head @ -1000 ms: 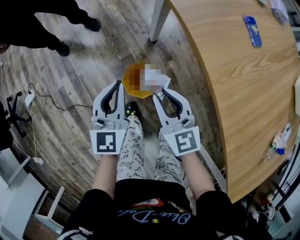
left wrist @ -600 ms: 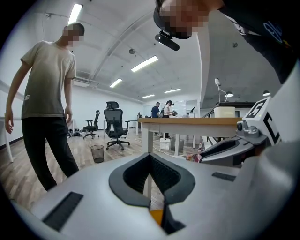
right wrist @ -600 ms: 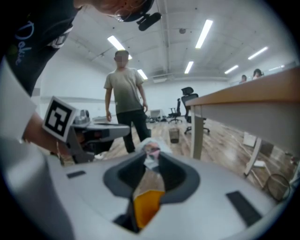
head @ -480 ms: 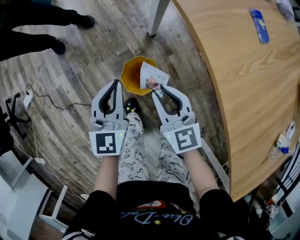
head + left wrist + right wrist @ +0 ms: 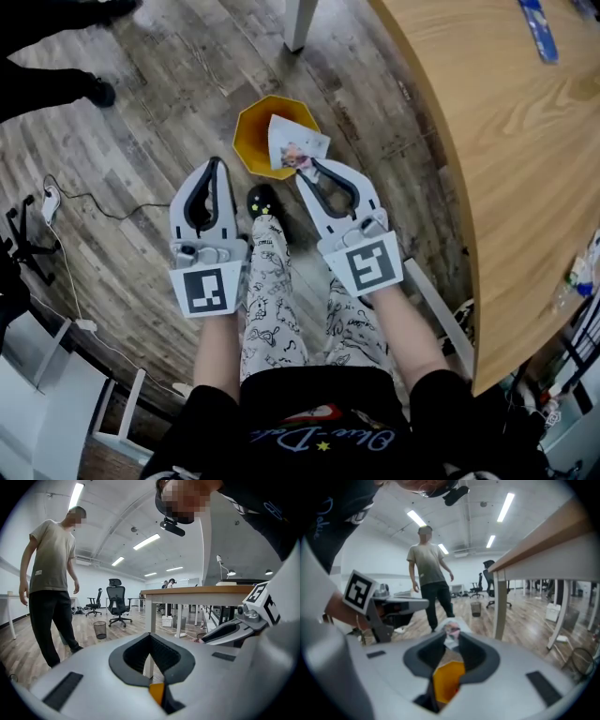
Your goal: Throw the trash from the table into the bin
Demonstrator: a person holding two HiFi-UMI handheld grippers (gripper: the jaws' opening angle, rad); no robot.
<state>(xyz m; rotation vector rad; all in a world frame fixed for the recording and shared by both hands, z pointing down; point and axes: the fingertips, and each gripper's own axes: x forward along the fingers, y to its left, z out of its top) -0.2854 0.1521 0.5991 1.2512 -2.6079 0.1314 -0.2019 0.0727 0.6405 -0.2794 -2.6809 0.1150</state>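
Both grippers have dropped lower: the left gripper [image 5: 212, 167] is closed and empty, and the right gripper [image 5: 305, 171] pinches a paper scrap [image 5: 296, 142], seemingly a printed wrapper, over the orange bin [image 5: 251, 141] beside the table [image 5: 487, 150].

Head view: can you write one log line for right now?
right gripper: jaws shut on wrapper | wrapper: over orange bin, not dropped yet | left gripper: jaws shut, empty | next: probably release
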